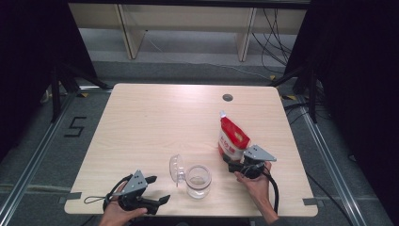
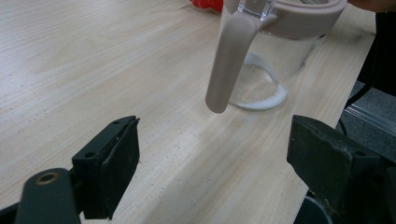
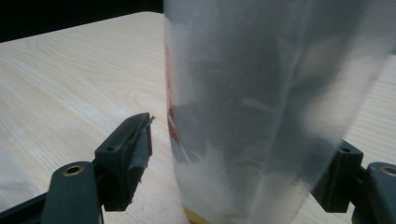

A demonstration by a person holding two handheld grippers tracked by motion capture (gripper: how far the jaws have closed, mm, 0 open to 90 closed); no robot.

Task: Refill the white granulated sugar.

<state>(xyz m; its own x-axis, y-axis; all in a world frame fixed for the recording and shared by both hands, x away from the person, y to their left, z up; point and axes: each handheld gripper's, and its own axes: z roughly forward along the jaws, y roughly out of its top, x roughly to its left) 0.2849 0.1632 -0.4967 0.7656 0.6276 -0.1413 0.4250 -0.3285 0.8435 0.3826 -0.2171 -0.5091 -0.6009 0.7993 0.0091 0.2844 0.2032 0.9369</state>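
A clear glass jar (image 1: pixel 198 184) stands near the table's front edge, its clear lid (image 1: pixel 176 168) swung open to the left. In the left gripper view the jar (image 2: pixel 273 65) holds a little white powder, and a beige strap (image 2: pixel 231 60) hangs from its beige rim. My left gripper (image 1: pixel 159 188) (image 2: pixel 219 140) is open, just left of the jar and not touching it. A red and white spouted pouch (image 1: pixel 232 134) (image 3: pixel 261 93) stands upright right of the jar. My right gripper (image 1: pixel 231 161) (image 3: pixel 243 149) is open around the pouch's base, with a gap at its left jaw.
The wooden table (image 1: pixel 155 122) has a round cable hole (image 1: pixel 227 97) at the back right. Beyond the table stand pale furniture legs (image 1: pixel 134 35) and loose cables (image 1: pixel 277 42). Dark curtains hang on both sides.
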